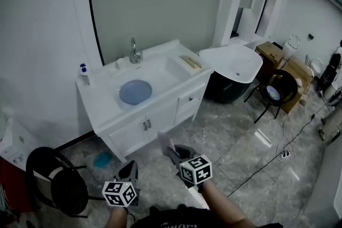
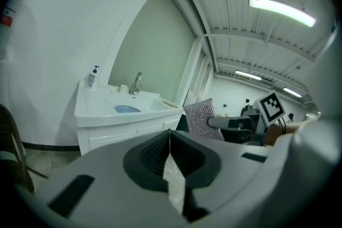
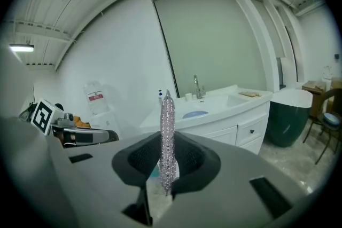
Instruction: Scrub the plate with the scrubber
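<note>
A blue plate (image 1: 134, 92) lies on the white vanity counter (image 1: 101, 107), left of the sink basin and below the faucet. It also shows small and distant in both gripper views, plate (image 2: 127, 109) and plate (image 3: 195, 114). My right gripper (image 1: 173, 152) is shut on a silvery sparkly scrubber (image 3: 167, 136), which stands edge-on between its jaws. The scrubber (image 2: 203, 117) shows as a flat sheet from the left. My left gripper (image 1: 128, 171) is shut with nothing in it. Both grippers hang low over the floor, well short of the vanity.
A chrome faucet (image 1: 134, 50) and a soap bottle (image 1: 83, 73) stand on the vanity; a wooden piece (image 1: 191, 62) lies at its right end. A white tub (image 1: 235, 63) and a chair (image 1: 279, 91) stand to the right, a black chair (image 1: 53, 181) to the left. Cables cross the marble floor.
</note>
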`<move>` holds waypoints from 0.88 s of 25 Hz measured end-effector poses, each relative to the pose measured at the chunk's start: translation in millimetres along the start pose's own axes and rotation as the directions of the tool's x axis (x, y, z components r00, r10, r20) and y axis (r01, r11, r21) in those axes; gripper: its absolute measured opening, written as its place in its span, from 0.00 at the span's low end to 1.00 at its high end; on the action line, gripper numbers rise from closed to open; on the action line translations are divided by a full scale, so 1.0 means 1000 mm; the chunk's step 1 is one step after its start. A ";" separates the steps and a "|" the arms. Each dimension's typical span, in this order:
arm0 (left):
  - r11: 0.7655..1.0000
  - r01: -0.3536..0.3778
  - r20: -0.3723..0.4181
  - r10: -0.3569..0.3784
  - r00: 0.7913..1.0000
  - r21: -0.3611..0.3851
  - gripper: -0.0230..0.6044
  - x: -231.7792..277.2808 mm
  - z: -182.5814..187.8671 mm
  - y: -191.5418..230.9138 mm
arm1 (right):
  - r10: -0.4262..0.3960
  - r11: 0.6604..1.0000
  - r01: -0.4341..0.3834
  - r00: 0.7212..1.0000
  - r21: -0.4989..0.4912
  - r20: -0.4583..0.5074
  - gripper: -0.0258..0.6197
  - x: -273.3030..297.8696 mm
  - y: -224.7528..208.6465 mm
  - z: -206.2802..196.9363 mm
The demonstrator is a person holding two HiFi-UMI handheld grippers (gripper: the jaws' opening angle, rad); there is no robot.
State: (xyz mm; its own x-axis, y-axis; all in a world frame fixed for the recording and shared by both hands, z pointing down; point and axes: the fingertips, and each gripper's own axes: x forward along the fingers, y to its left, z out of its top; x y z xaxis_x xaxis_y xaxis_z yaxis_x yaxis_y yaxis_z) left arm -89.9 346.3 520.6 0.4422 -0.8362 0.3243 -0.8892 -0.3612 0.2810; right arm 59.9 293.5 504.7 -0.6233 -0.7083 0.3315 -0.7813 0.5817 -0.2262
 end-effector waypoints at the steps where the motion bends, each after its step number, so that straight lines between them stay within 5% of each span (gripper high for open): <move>1: 1.000 0.002 -0.005 -0.002 1.000 -0.006 0.07 -0.001 -0.002 0.002 | 0.000 1.000 0.000 1.000 0.001 -0.004 0.16 0.002 0.002 -0.001; 16: 0.999 0.030 -0.028 -0.030 0.999 -0.015 0.07 -0.013 -0.008 0.043 | -0.034 0.998 0.034 0.999 0.052 0.000 0.16 0.021 0.026 -0.012; 22: 1.000 0.002 -0.031 -0.002 1.000 -0.023 0.07 0.011 -0.003 0.054 | -0.014 0.998 0.014 1.000 0.058 -0.003 0.16 0.048 0.002 -0.005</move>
State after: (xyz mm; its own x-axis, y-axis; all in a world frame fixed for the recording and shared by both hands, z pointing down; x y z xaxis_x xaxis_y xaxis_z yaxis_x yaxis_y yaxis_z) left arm -132.8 318.5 541.7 0.4477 -0.8220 0.3519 -0.8855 -0.3529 0.3022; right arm 28.2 262.6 524.9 -0.6122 -0.7151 0.3373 -0.7906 0.5475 -0.2743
